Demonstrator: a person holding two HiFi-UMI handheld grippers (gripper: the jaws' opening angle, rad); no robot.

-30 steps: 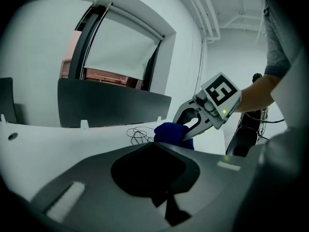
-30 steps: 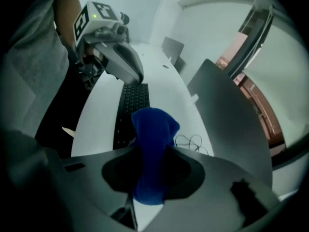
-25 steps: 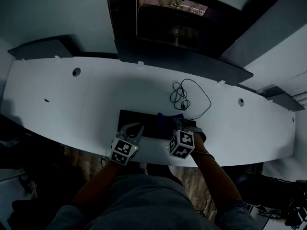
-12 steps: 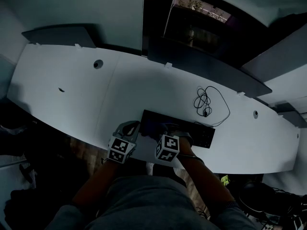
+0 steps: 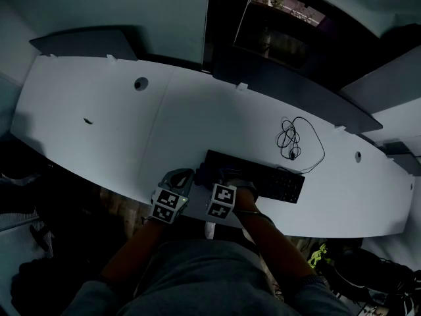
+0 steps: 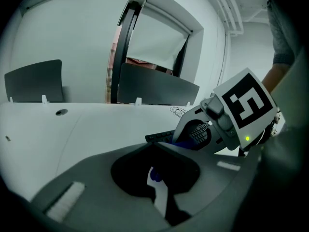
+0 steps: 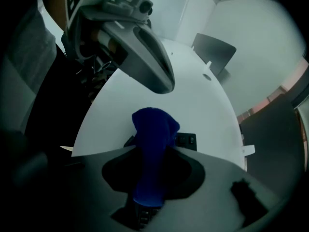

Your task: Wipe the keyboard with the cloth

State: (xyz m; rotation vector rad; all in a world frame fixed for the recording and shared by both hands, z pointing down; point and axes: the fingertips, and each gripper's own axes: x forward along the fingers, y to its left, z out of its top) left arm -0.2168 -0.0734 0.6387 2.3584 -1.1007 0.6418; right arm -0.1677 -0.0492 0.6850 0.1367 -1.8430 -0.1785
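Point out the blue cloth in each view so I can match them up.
Head view: blue cloth lower centre, on the left end of the keyboard.
Left gripper view: right of centre, a blue sliver under the right gripper.
Right gripper view: centre, gripped in the claw, over the keys.
Shared landmark: the black keyboard.

The person wears a plain grey fabric top (image 5: pixel 197 278) whose sleeves leave the forearms bare. The left gripper (image 5: pixel 180 175) and the right gripper (image 5: pixel 231 178) are alike: smooth grey moulded plastic shells with rounded, curved jaws, each topped by a white cube (image 5: pixel 167 207) printed with black square markers. A small green light (image 6: pixel 247 138) glows beside the right one's cube, and a white ribbed strip (image 6: pixel 65 202) is set in the left one's dark grey jaw.
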